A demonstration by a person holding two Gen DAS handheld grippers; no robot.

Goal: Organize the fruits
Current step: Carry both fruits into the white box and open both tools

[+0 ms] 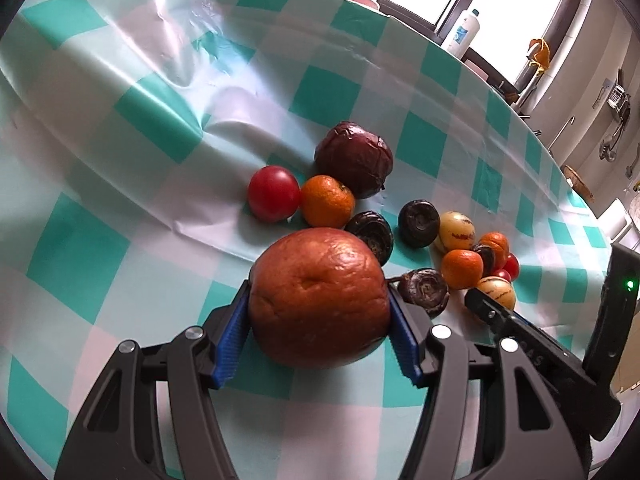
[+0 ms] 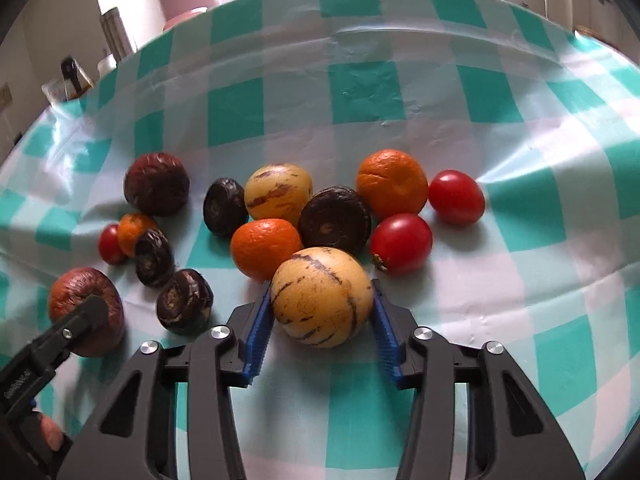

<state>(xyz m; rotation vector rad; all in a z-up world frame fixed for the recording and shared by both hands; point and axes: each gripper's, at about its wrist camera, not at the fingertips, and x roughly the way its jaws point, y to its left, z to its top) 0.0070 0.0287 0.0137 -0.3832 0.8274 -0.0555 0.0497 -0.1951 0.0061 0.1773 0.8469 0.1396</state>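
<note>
My left gripper (image 1: 318,286) is shut on a large brownish orange (image 1: 320,300), its blue pads pressing both sides; this fruit rests on the checked tablecloth (image 1: 120,184). My right gripper (image 2: 321,283) is shut on a yellow, purple-striped melon (image 2: 322,296), pads against its flanks. Just beyond the melon lie a mandarin (image 2: 266,247), a dark chestnut-like fruit (image 2: 335,220), a second striped melon (image 2: 279,192) and two tomatoes (image 2: 401,243). In the right wrist view the left gripper's finger (image 2: 84,316) shows at the lower left against the brownish orange (image 2: 76,292).
A wrinkled dark red fruit (image 1: 354,158), a tomato (image 1: 273,193) and a mandarin (image 1: 327,201) form a group beyond the left gripper. Several dark chestnut-like fruits (image 2: 184,300) lie between the grippers. A white bottle (image 1: 462,32) stands past the table's far edge. A hand (image 2: 50,434) shows at the lower left.
</note>
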